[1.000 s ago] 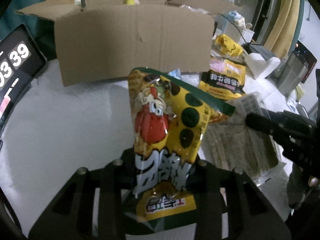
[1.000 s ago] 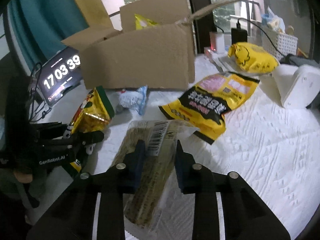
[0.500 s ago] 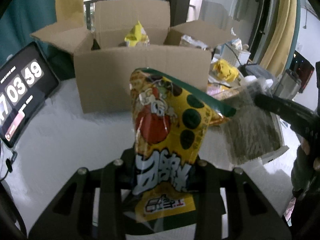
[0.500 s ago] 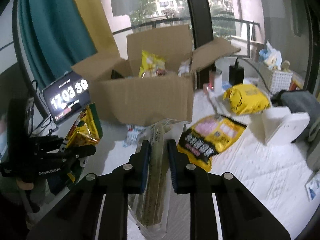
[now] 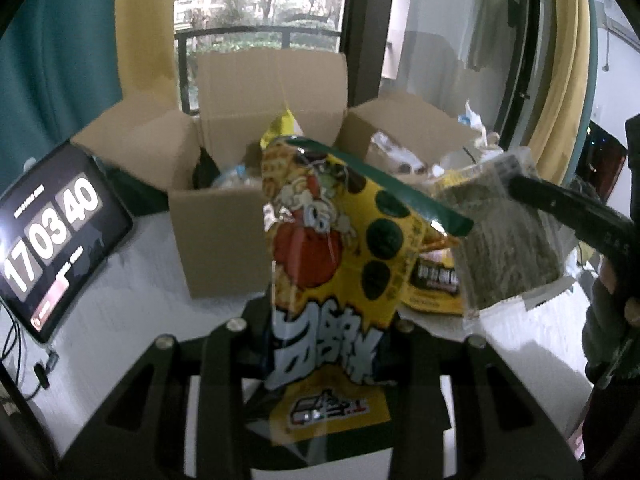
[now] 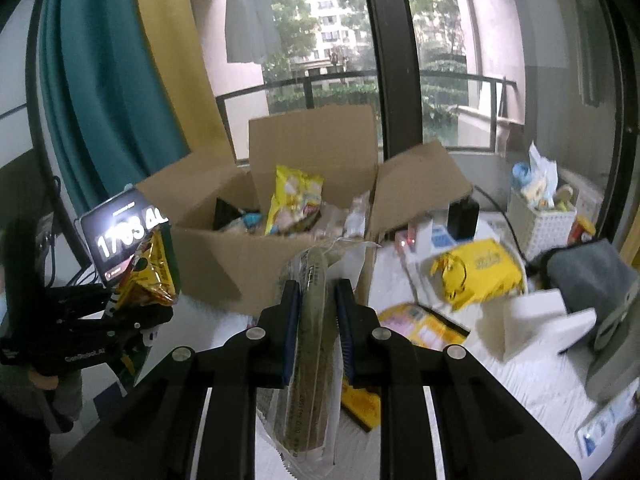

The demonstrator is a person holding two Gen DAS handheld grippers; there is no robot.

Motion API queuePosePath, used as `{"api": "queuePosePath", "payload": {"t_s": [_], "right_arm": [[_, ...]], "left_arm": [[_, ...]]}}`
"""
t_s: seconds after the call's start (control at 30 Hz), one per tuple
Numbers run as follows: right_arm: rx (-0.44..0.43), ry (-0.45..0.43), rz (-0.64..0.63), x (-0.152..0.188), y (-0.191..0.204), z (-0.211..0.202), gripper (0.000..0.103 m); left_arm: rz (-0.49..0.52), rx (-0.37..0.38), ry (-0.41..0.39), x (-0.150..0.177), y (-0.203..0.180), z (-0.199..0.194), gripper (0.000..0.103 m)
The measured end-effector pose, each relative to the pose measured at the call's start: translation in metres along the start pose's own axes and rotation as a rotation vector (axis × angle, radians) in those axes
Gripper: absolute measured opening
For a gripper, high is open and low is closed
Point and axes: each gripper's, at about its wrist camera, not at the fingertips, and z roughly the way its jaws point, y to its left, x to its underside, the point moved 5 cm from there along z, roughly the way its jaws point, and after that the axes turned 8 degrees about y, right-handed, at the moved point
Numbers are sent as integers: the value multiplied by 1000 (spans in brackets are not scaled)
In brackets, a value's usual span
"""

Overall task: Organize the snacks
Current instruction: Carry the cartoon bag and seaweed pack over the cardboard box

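Carrying two snacks: left gripper point(image 5: 332, 344) clamping the yellow snack bag point(image 5: 340, 248), right gripper point(image 6: 316, 320) squeezing the seaweed pack point(image 6: 312, 360); next, dropping both into the cardboard box point(image 6: 240, 264).

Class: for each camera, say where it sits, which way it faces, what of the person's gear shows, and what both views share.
Left wrist: on the left gripper, facing the box; it clamps a chip bag.
Right wrist: on the right gripper, facing the box; it clamps a seaweed pack.
Shared: box, clock tablet, each other's gripper.
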Motion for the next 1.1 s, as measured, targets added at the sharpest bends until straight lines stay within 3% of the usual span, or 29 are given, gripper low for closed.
{"api": "queuePosePath", "payload": {"t_s": [0.57,1.1], "right_arm": [[17,-74,-36,-64,1,18,20],[36,-100,-38,-107,-4,48,20]], "left_arm": [[8,-30,-93,-64,19,8,35],[4,-133,-143,-127,45,56,35]]}}
